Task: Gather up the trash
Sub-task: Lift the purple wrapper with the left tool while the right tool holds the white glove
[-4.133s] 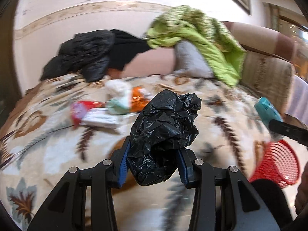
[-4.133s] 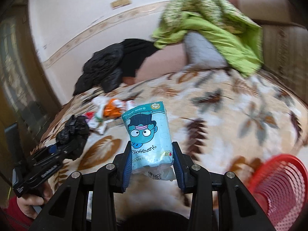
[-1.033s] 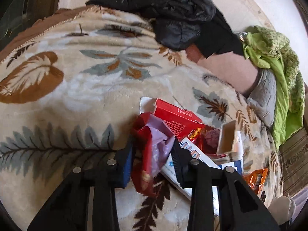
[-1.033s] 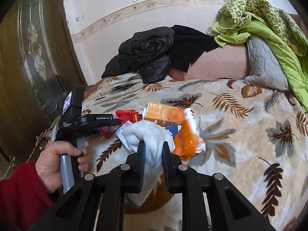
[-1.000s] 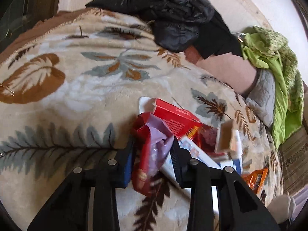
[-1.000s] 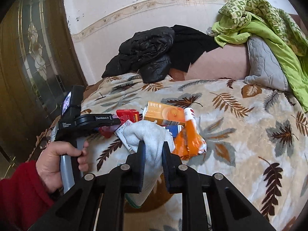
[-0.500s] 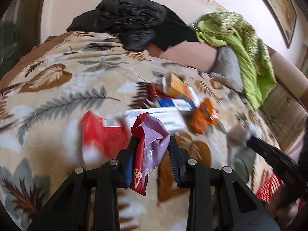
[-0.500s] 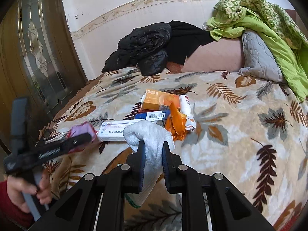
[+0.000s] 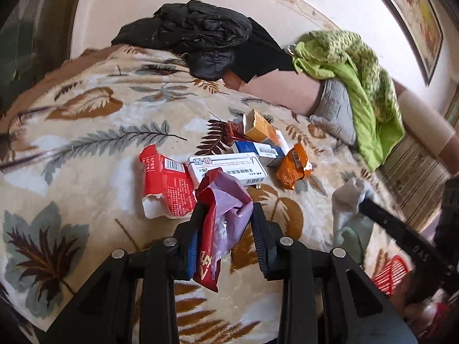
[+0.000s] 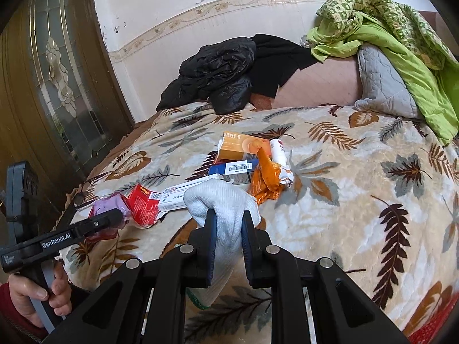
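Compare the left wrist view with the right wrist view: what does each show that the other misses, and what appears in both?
Only the left wrist view shows the framed picture on the wall. Only the right wrist view shows the glass-panelled door and the hand gripping the left gripper. Both show the red-and-purple wrapper in the left jaws, the white glove in the right gripper, the red box, orange box, black jacket and green blanket.
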Demonstrator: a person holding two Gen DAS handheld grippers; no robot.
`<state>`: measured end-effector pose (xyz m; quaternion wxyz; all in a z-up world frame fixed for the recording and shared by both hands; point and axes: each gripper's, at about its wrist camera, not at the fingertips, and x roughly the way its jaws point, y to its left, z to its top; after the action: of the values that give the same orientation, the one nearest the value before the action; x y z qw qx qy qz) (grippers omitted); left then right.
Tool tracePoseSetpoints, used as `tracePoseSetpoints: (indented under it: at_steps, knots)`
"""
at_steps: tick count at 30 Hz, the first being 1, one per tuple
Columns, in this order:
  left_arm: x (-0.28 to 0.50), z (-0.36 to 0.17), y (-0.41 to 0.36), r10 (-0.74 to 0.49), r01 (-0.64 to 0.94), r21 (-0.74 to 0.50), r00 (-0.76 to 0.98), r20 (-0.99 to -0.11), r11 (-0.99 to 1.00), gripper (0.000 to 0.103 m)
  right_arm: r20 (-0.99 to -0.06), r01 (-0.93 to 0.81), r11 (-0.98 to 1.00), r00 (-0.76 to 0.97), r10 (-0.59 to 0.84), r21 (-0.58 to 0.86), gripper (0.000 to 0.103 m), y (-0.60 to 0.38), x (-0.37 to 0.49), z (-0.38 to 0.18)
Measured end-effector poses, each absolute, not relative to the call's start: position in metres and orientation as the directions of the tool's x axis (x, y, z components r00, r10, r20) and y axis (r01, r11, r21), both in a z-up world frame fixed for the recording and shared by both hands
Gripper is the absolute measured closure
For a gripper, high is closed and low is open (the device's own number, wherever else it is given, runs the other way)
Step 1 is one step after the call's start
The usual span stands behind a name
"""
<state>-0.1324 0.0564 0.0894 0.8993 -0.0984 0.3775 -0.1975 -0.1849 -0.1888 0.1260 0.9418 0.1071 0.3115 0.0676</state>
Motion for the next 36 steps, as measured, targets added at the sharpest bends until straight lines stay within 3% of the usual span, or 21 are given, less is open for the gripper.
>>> tracePoseSetpoints:
  at_steps: [6, 9, 19, 36]
  knots:
    - [-0.148, 0.086, 0.022, -0.285, 0.265, -0.128, 0.724, -0.628, 0.956, 0.072, -0.586, -0.019, 0.973, 0.795, 0.154, 0.23, 0.085, -0.196, -0.19, 0.121]
    - [-0.148, 0.081, 0.014, -0.265, 0.273, -0.085, 0.732, -0.628, 0.958, 0.072, -0.592, -0.019, 0.972, 0.79, 0.157, 0.233, 0.085, -0.197, -0.188, 0.118]
    - [-0.134, 0.069, 0.013, -0.23, 0.243, -0.073, 0.723, -0.651, 0.967, 0.072, -0.622, -0.041, 0.967, 0.759, 0.193, 0.25, 0.085, -0.192, -0.172, 0.107]
    - [-0.141, 0.07, -0.004, -0.182, 0.257, 0.036, 0.77, -0.611, 0.966, 0.072, -0.618, -0.046, 0.964, 0.759, 0.204, 0.26, 0.085, -0.189, -0.167, 0.106]
